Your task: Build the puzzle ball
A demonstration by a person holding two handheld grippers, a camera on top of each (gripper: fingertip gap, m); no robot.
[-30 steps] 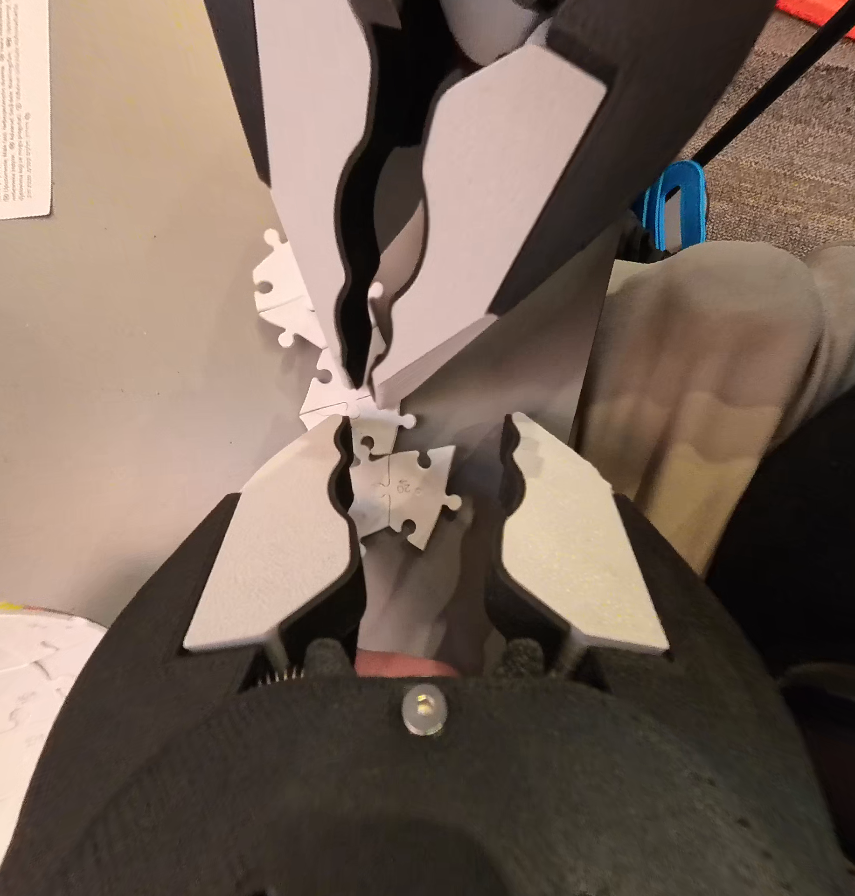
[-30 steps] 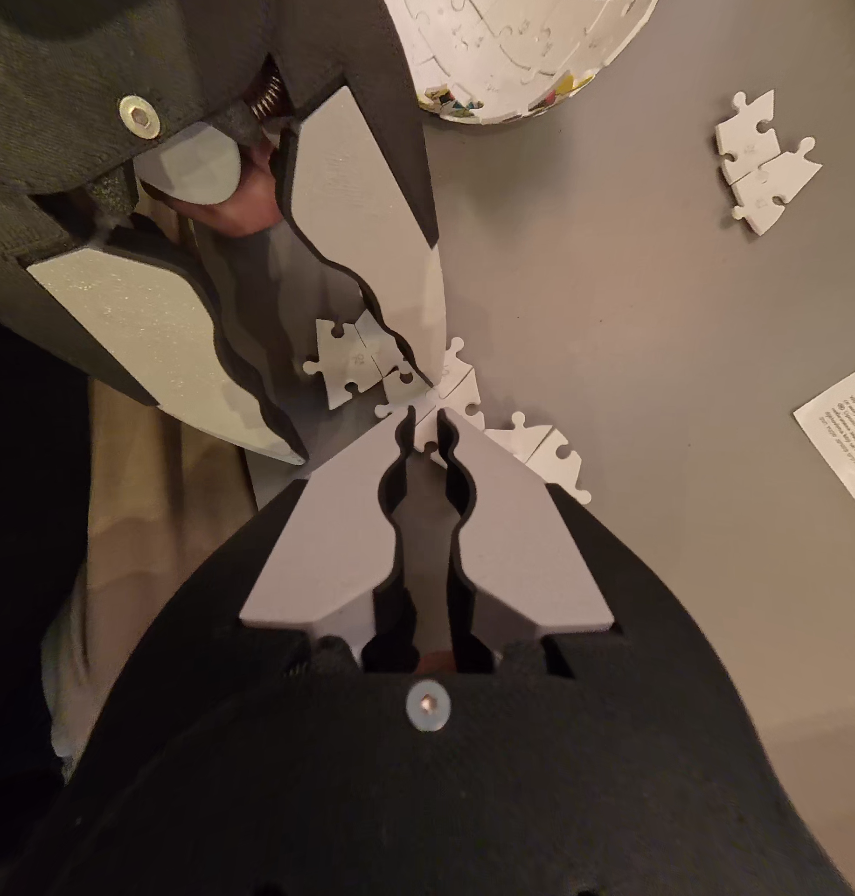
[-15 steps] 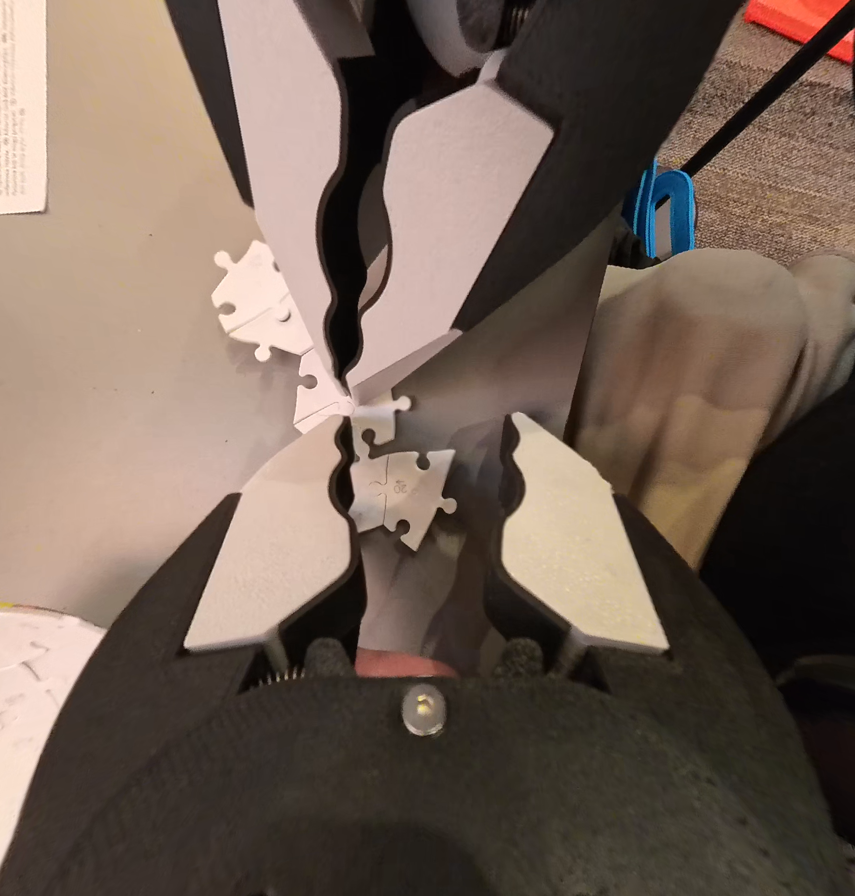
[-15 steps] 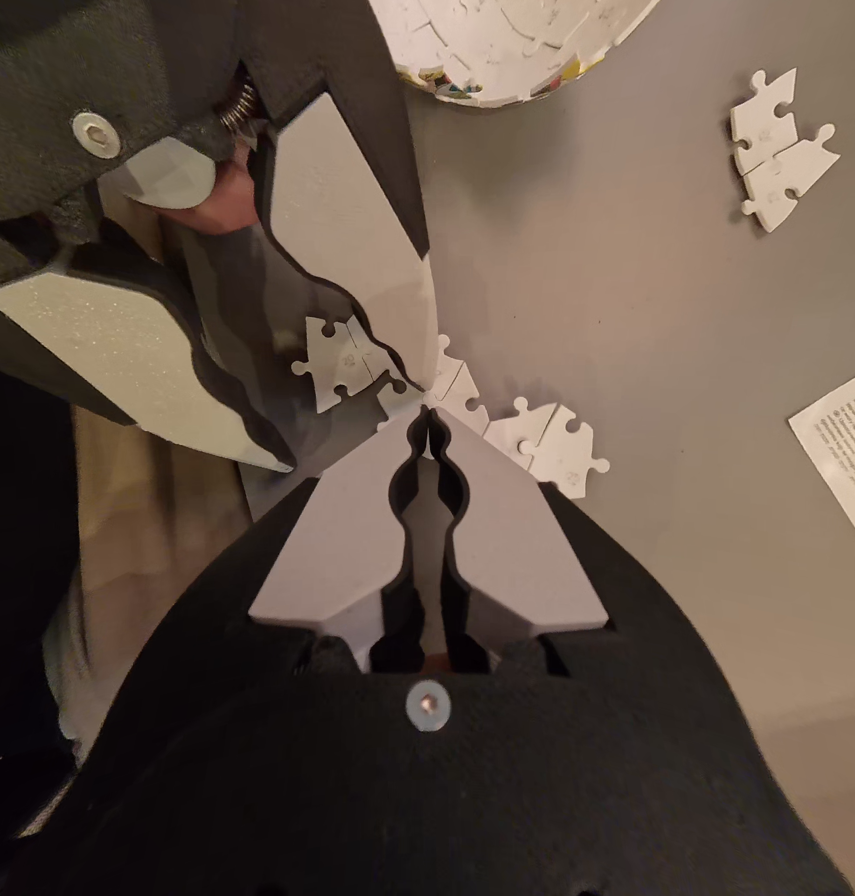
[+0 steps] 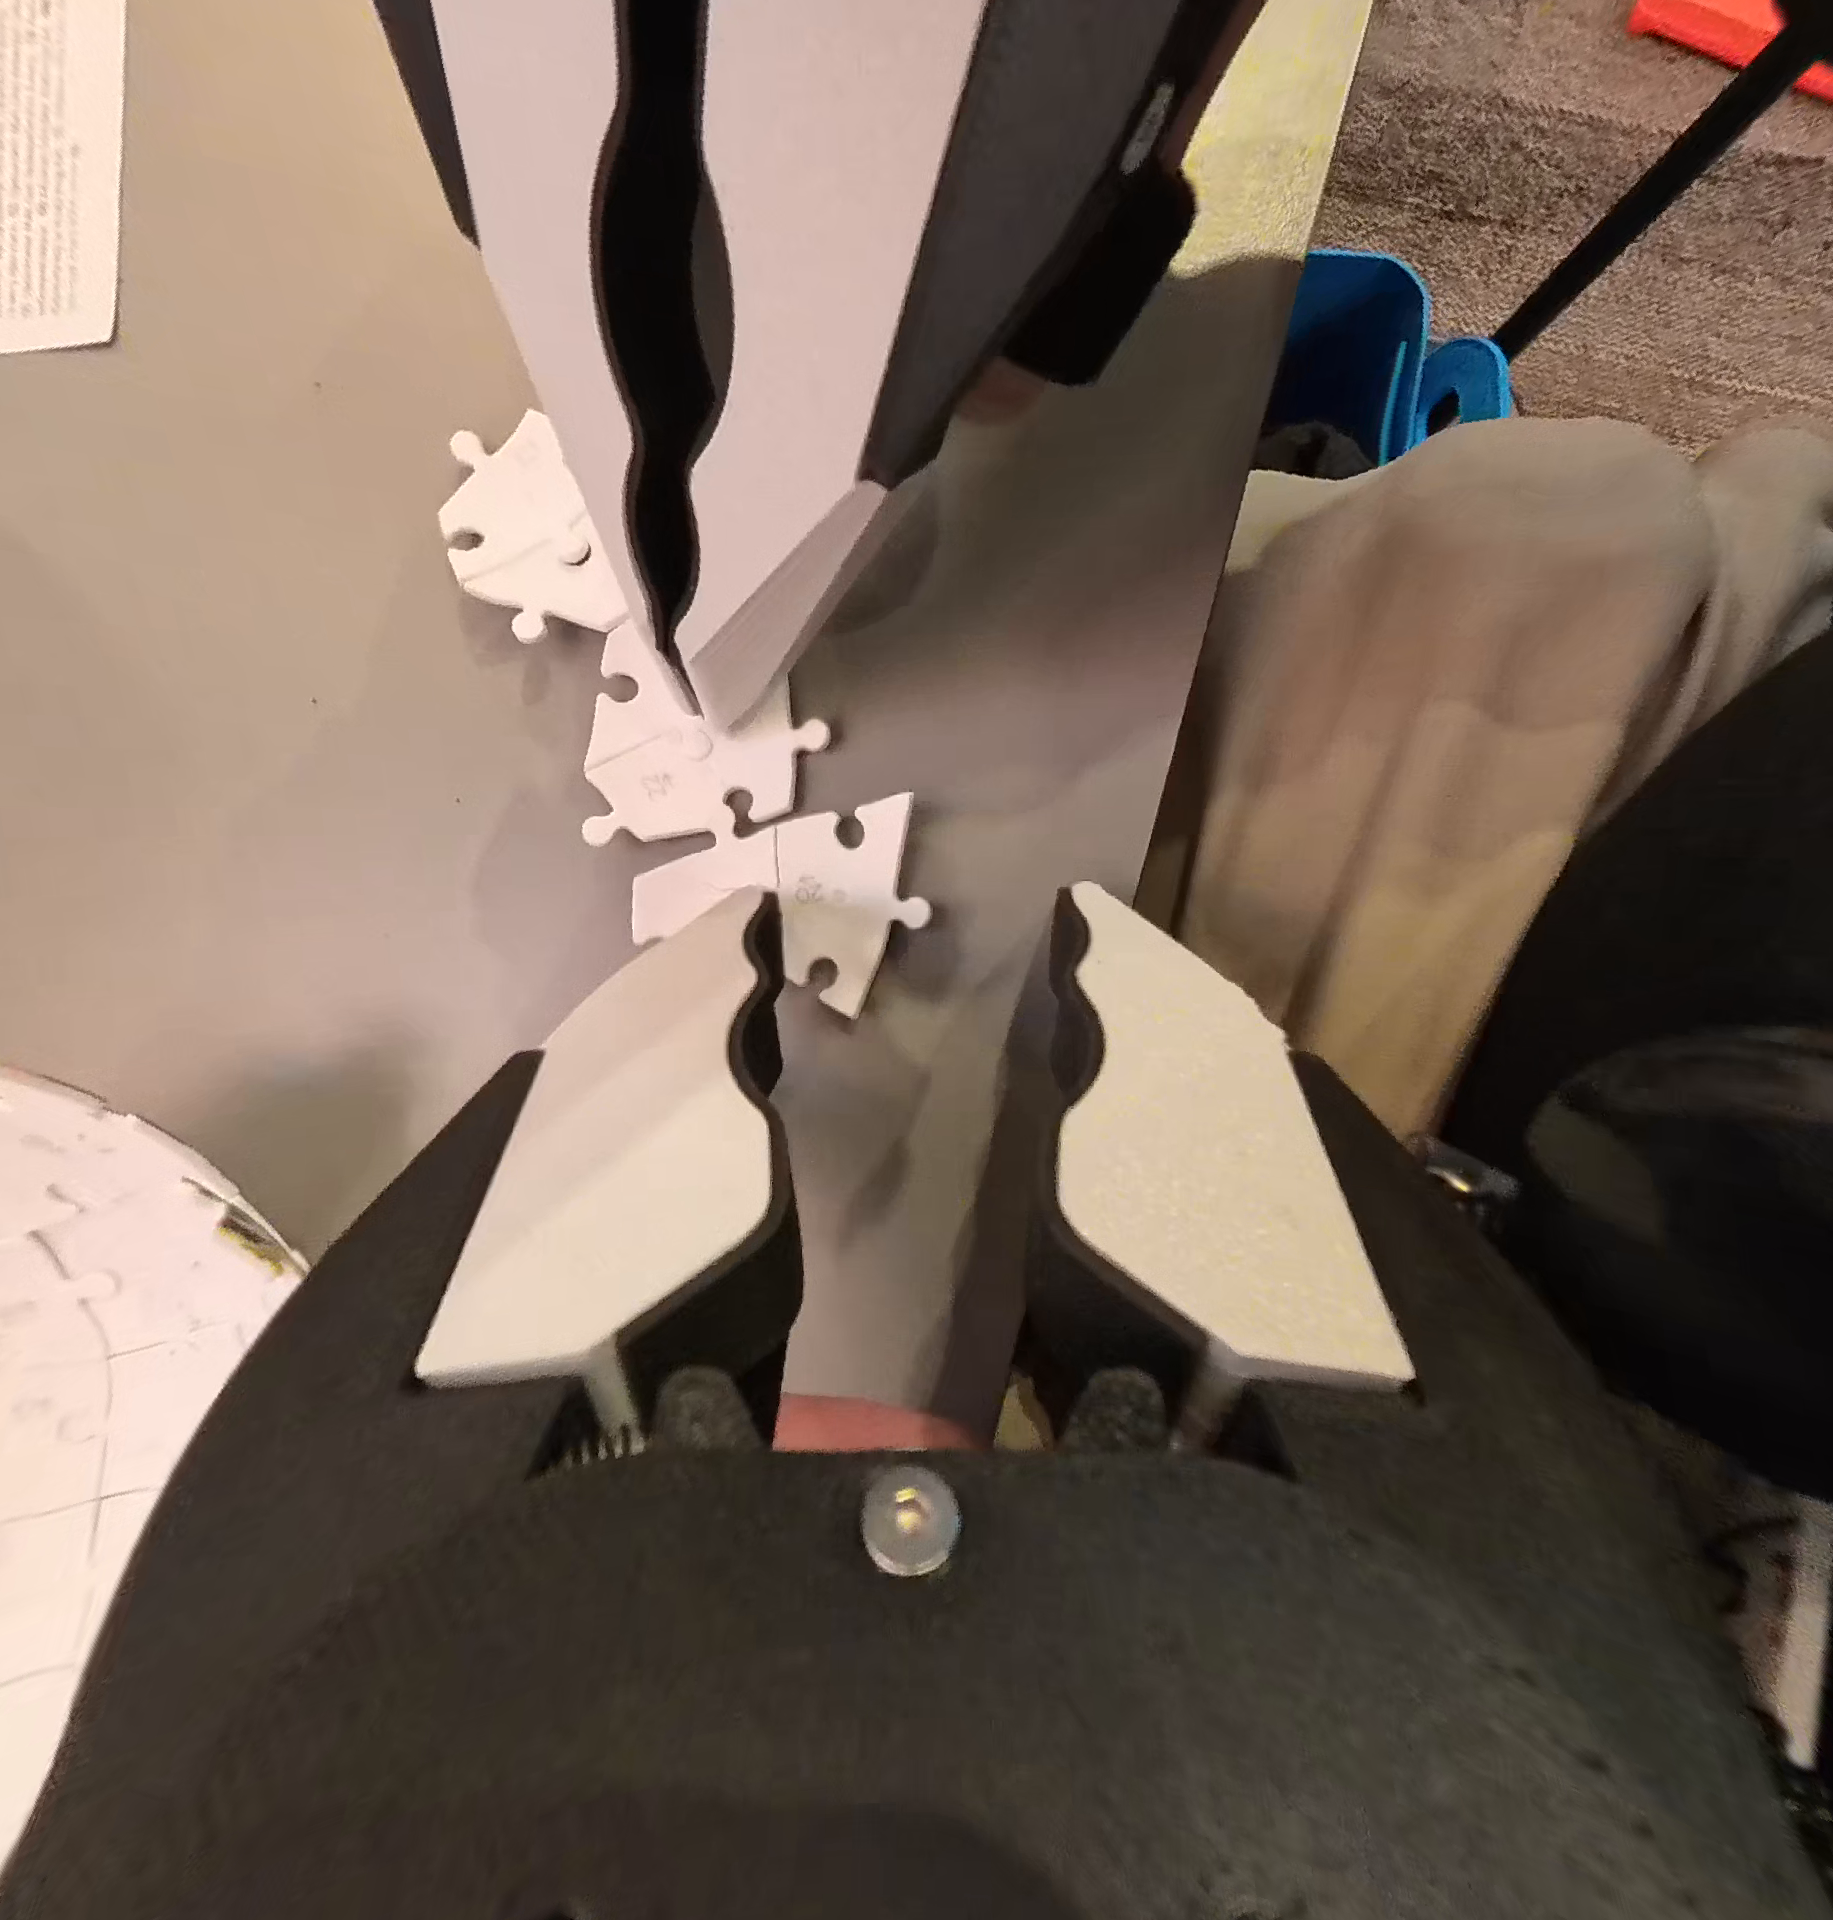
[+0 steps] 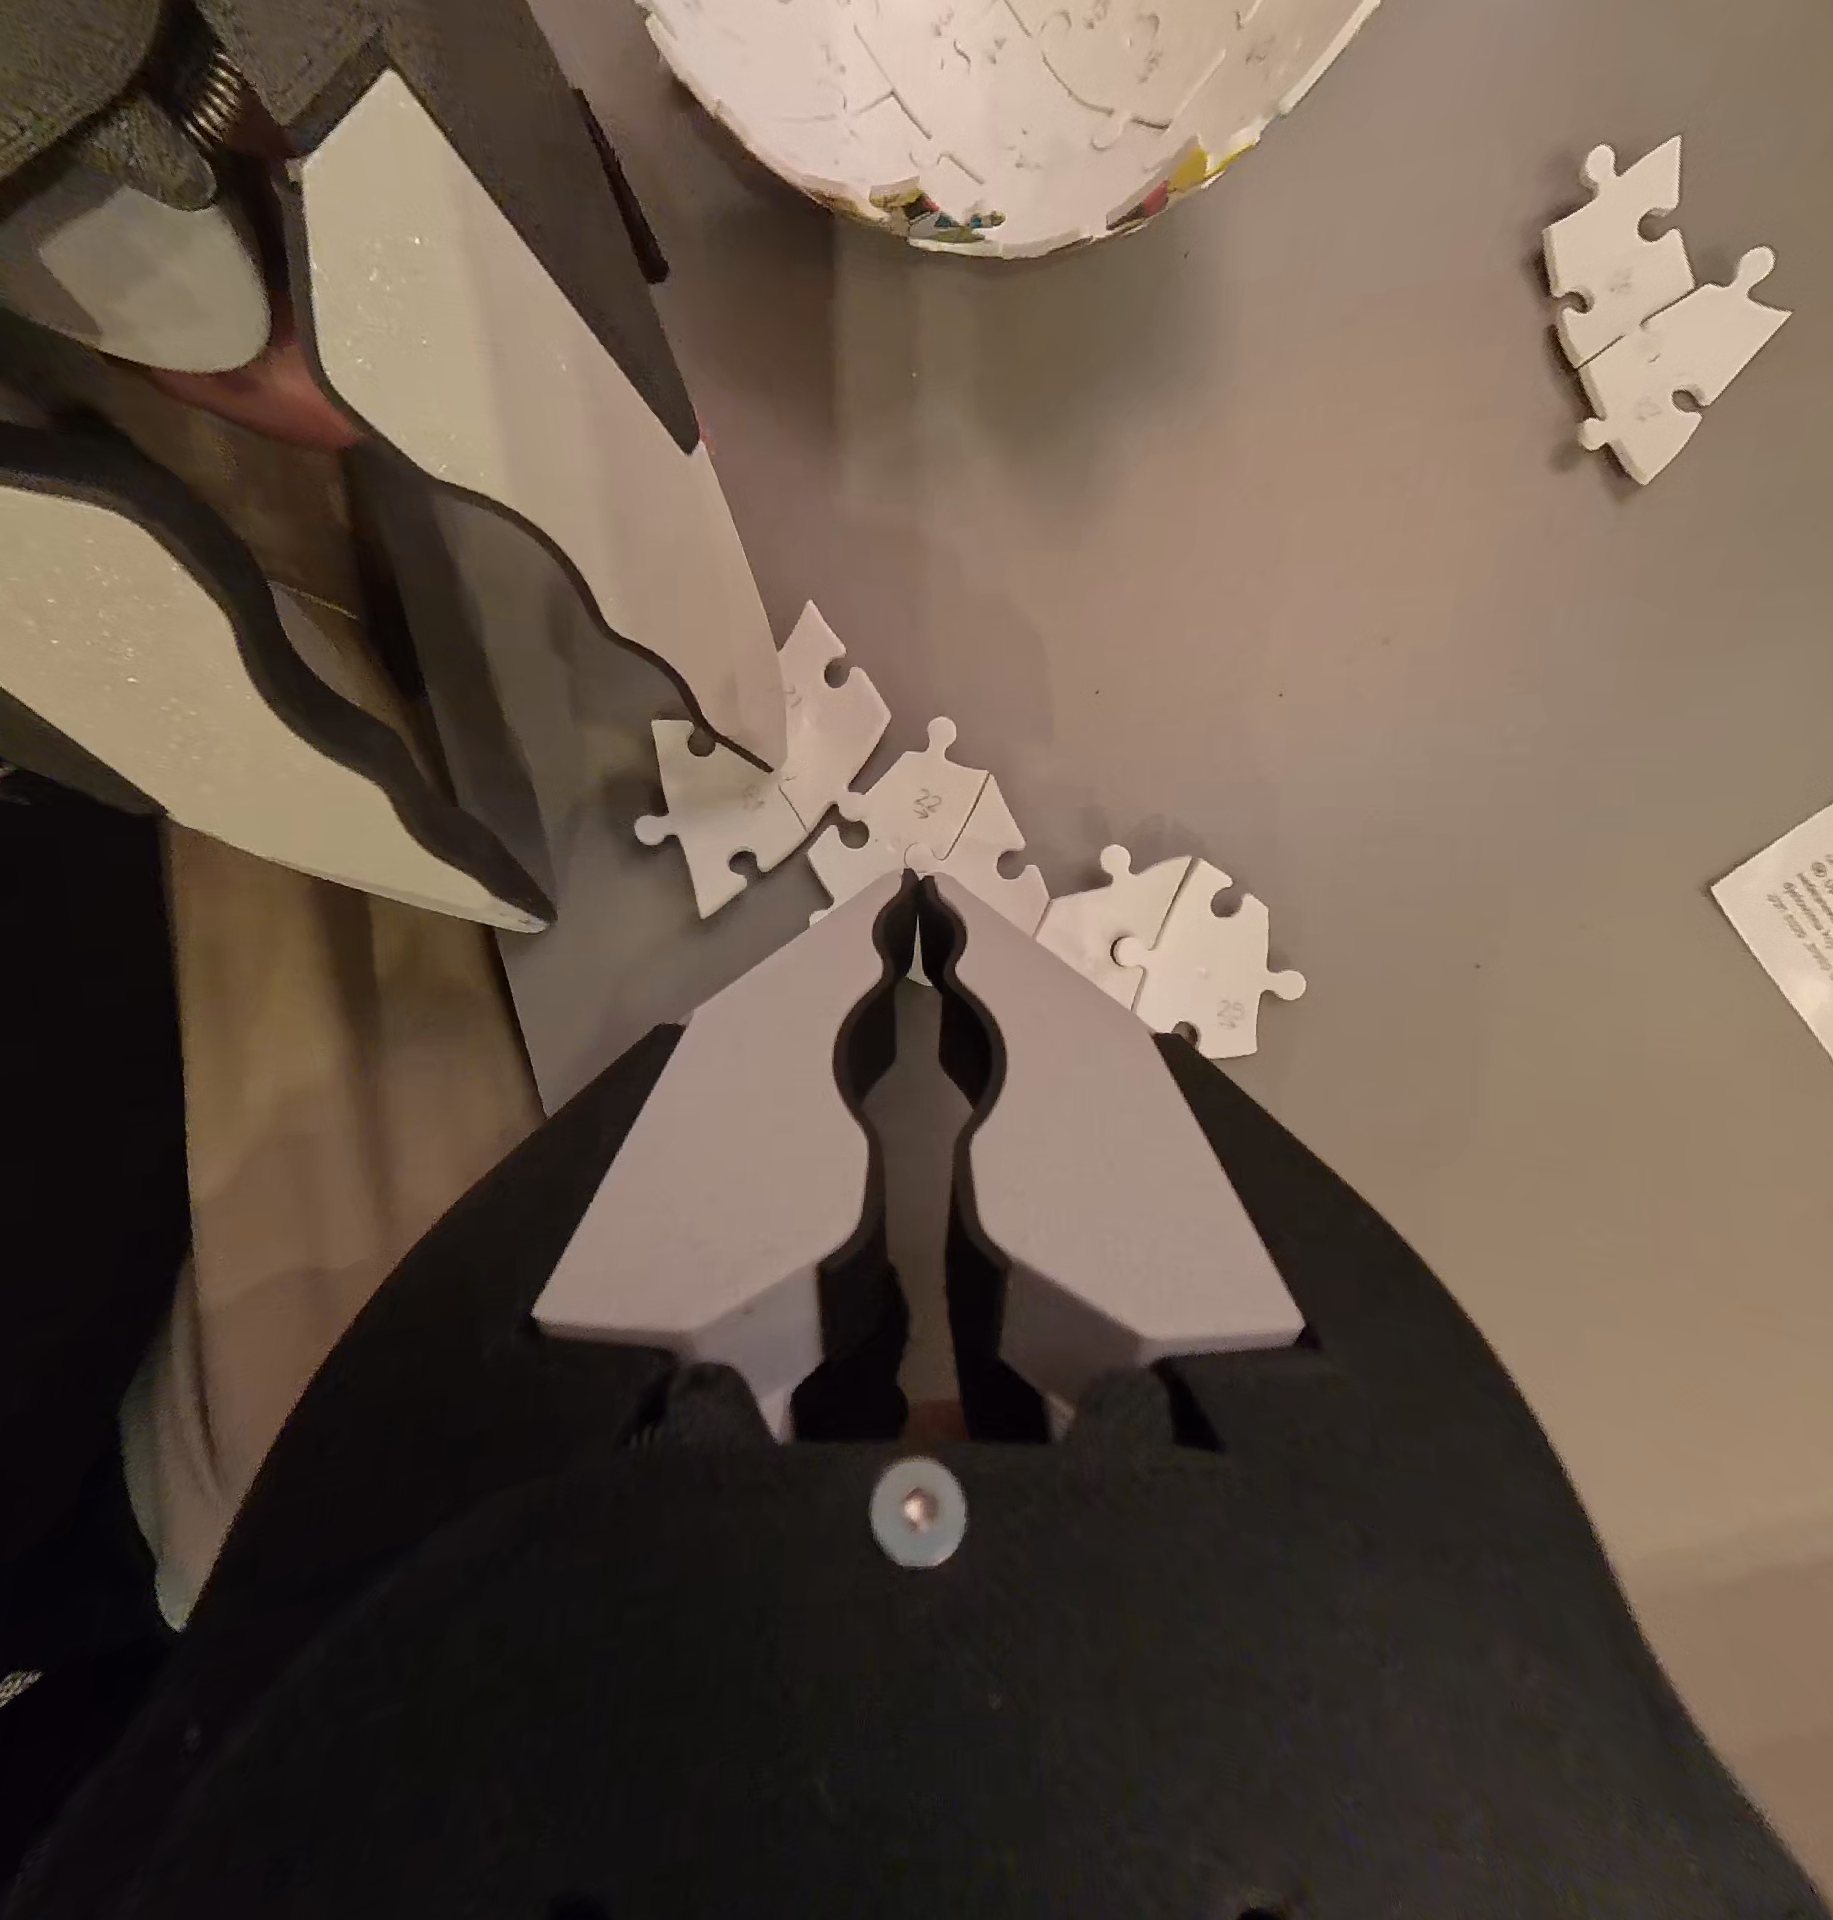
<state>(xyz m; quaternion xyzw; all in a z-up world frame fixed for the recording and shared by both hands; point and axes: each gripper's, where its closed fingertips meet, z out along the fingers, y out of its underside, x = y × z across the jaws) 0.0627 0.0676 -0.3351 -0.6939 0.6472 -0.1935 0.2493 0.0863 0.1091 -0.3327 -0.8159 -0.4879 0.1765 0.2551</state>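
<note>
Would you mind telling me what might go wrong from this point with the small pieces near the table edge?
1. The right gripper is shut on the middle pair only at its fingertips, so the pair may slip or twist free.
2. The near pair lies close to the table edge; a nudge from the open left gripper could push it off.
3. Moving the middle pair may drag the far pair beside it.
</note>
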